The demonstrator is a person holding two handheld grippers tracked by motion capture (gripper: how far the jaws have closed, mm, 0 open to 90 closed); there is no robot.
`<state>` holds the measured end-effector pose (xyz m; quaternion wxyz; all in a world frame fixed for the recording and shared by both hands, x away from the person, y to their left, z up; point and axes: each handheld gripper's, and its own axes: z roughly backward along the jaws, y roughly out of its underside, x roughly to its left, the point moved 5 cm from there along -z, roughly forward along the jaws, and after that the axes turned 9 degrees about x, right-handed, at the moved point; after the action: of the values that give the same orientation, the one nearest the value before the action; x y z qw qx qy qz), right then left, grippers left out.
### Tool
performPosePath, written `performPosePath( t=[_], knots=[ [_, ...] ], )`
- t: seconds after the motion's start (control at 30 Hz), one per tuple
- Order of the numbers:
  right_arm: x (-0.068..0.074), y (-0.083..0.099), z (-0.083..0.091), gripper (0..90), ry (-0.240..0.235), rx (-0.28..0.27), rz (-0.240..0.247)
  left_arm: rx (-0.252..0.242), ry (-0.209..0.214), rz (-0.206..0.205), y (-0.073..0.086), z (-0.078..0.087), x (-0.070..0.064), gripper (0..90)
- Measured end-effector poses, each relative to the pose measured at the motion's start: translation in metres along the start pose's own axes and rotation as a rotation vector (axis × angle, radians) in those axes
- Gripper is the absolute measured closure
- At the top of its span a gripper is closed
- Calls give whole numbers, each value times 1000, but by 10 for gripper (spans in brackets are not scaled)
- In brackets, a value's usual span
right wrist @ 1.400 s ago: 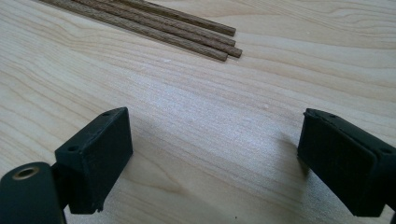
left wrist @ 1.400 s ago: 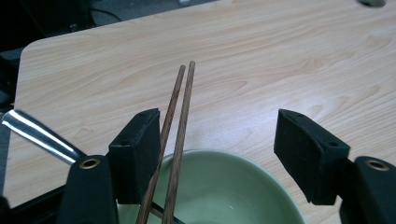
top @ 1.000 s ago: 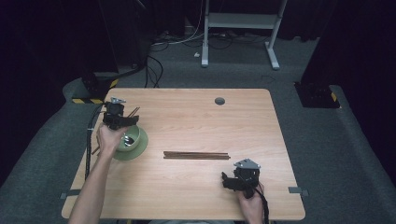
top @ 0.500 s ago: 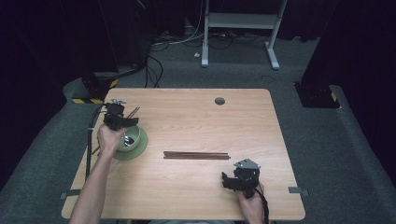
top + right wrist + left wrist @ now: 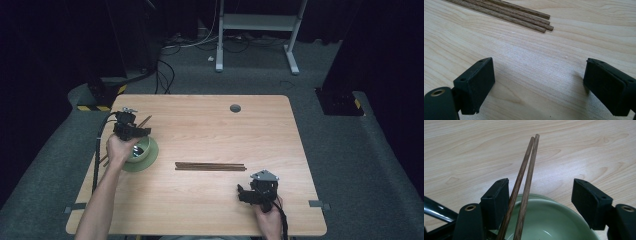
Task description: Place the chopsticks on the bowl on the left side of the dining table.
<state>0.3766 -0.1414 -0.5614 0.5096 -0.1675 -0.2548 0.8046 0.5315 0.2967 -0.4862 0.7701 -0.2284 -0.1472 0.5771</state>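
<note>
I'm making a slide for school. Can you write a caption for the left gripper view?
Open left gripper over a green bowl, two wooden chopsticks resting across its rim.

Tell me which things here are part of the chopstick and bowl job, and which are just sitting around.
Part of the job:
- green bowl
- pair of chopsticks lying across the bowl, between the open jaws of the left gripper
- loose chopsticks mid-table
- right gripper, open, resting near them

Just lying about:
- round grommet hole in the table
- white desk frame and floor cables behind
</note>
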Motion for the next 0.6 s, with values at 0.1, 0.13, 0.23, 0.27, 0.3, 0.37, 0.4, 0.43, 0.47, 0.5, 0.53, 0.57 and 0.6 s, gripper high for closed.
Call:
performPosePath(
  t=[0.1, 0.13, 0.23, 0.27, 0.3, 0.37, 0.4, 0.43, 0.47, 0.5, 0.53, 0.57, 0.6],
  knots=[
    [0, 0, 0, 98, 0, 0, 0, 3, -5, -18, 0, -1, -3, 312],
    [0, 0, 0, 97, 0, 0, 0, 2, -4, -19, 0, -1, -4, 312],
    [0, 0, 0, 97, 0, 0, 0, -1, -8, -28, 0, -1, -5, 313],
    [0, 0, 0, 98, 0, 0, 0, -1, -10, -32, 0, 0, -6, 313],
    [0, 0, 0, 97, 0, 0, 0, -1, -11, -36, 0, 0, -6, 314],
    [0, 0, 0, 97, 0, 0, 0, -3, -10, -40, 0, 1, -7, 318],
    [0, 0, 0, 97, 0, 0, 0, -4, -9, -41, 0, 1, -7, 321],
    [0, 0, 0, 97, 0, 0, 0, -5, -8, -43, 0, 2, -8, 324],
    [0, 0, 0, 97, 0, 0, 0, -6, -4, -44, 0, 2, -8, 327],
    [0, 0, 0, 97, 0, 0, 0, -4, -4, -50, 0, 2, -9, 328],
    [0, 0, 0, 97, 0, 0, 0, -4, -5, -54, 0, 2, -9, 328],
    [0, 0, 0, 97, 0, 0, 0, -6, -4, -54, 0, 2, -10, 329],
    [0, 0, 0, 97, 0, 0, 0, -5, -4, -59, 0, 3, -11, 329]
  ],
)
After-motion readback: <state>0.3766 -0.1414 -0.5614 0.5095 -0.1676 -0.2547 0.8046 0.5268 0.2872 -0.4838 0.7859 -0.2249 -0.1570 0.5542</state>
